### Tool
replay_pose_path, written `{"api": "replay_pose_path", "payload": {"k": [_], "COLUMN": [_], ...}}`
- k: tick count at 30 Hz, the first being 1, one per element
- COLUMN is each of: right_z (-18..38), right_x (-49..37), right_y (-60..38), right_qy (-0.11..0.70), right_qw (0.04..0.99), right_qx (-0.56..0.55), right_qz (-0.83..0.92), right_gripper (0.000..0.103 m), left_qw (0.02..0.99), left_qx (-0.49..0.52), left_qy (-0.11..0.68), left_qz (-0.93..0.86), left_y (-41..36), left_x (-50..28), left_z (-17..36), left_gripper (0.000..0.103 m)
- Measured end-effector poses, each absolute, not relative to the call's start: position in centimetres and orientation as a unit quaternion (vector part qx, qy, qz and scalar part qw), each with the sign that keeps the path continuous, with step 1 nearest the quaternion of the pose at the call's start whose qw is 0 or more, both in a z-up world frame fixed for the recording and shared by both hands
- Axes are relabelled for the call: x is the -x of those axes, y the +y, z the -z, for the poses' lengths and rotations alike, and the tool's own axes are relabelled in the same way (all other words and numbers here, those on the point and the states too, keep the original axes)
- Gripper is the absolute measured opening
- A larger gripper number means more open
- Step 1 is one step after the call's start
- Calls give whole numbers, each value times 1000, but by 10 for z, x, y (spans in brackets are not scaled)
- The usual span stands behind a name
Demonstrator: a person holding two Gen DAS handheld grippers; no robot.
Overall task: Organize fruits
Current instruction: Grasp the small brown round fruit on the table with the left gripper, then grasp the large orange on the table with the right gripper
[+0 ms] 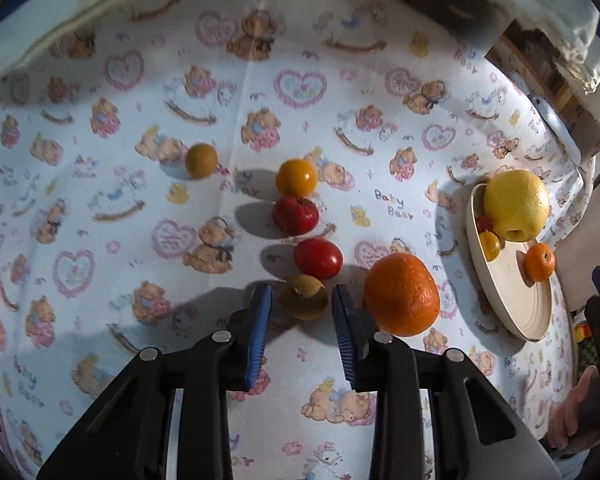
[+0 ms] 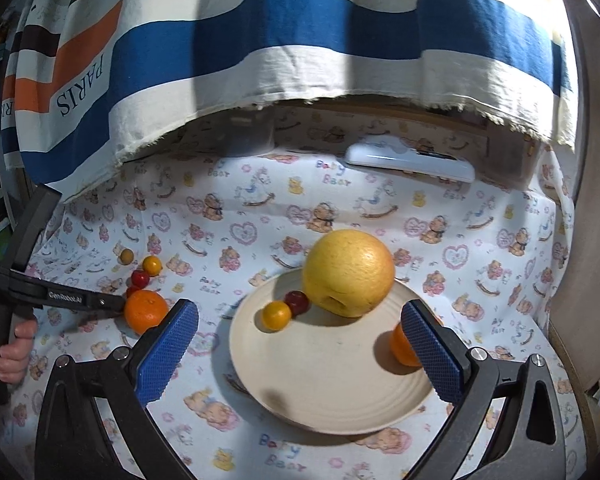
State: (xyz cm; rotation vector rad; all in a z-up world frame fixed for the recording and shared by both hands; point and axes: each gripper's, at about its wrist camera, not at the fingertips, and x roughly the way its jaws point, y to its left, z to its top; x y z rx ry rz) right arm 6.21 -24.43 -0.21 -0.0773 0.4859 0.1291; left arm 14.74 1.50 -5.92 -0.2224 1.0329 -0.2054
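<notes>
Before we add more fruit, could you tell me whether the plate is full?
Not full: much of the plate lies bare.

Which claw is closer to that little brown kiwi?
Left. The left claw has its blue fingers on either side of the kiwi, pads not visibly pressing it. The right claw hovers open over the cream plate, well off to the side.

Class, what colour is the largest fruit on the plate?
Yellow: the largest fruit on the cream plate shows best in the right wrist view.
</notes>
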Motion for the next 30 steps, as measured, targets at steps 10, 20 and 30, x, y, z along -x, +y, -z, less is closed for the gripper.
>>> {"api": "replay_pose_path", "payload": {"k": [10, 20, 30], "right_z": [-7, 1, 33], "right_x": [-70, -91, -132], "right_y": [-218, -171, -137], "right_qy": [249, 300, 382], "right_qw": [965, 945, 907], "right_qx": [29, 12, -39], "right_qz": [-76, -129, -171], "right_gripper": [102, 102, 78], "left_qw": [879, 908, 917], "left_qx": [103, 109, 112], "left_qy": [454, 397, 380], "left_qz": [98, 74, 49], "left_y": [17, 40, 55], "left_x": [-135, -114, -114], "left_z": [35, -7, -12], "left_gripper": [23, 23, 23]}}
